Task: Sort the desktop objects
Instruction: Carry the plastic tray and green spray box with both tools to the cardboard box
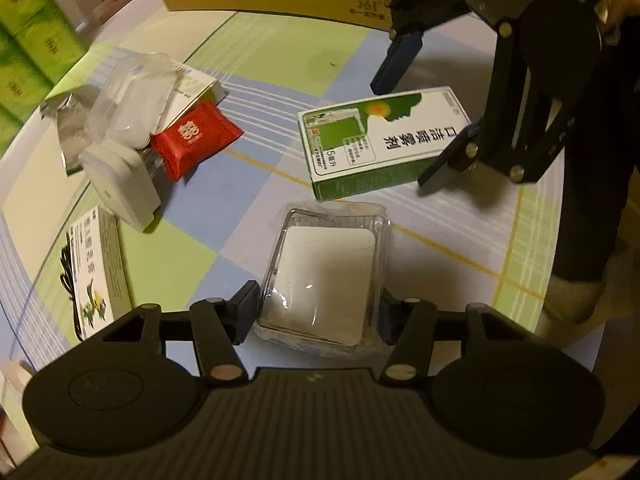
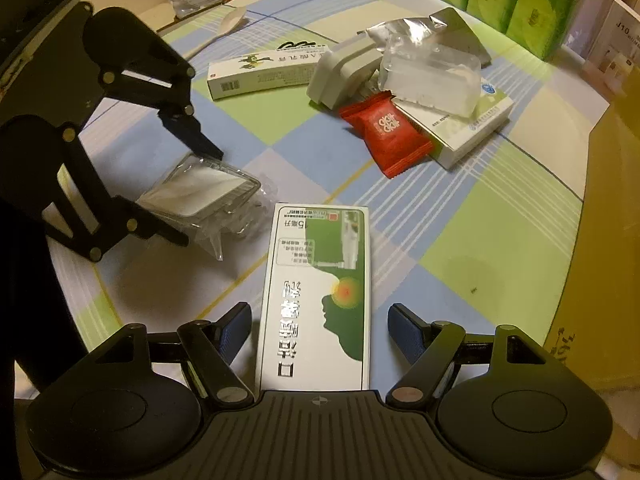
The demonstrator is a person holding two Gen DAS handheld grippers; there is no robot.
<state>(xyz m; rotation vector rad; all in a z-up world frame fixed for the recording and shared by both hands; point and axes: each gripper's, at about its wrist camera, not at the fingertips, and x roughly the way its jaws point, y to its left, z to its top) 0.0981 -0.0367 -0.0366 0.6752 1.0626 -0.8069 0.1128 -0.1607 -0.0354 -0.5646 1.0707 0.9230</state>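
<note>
Green-and-white, the oral spray carton (image 2: 316, 300) lies flat on the checked tabletop (image 2: 500, 240) and serves as the landmark; the right gripper (image 2: 320, 330) straddles its near end with the blue-padded fingers (image 2: 404, 334) set wide, a gap showing on each side of the carton, so they grasp nothing; the carton's near end is cut off by the gripper body. Just left of the carton, the left gripper (image 1: 316, 306) has its fingers (image 1: 248, 312) closed in narrowly on a clear plastic blister pack (image 1: 326, 276) with a white square pad inside; the left finger presses the pack's side, while the right one is mostly hidden behind the plastic. From the right wrist view the pack (image 2: 204, 194) looks tilted, its crinkled skirt touching the tabletop just beside the carton's far left corner. Beyond the carton's far end sits a heap: a red candy wrapper (image 2: 386, 134) lying on a white medicine box (image 2: 472, 128), a clear plastic tray (image 2: 430, 76) on top of that box, a grey-white adapter (image 2: 340, 72) and a silver foil pouch (image 2: 440, 26) partly buried behind them; a long ointment box (image 2: 260, 74) lies left of the heap; its small print is too blurred to read.
</note>
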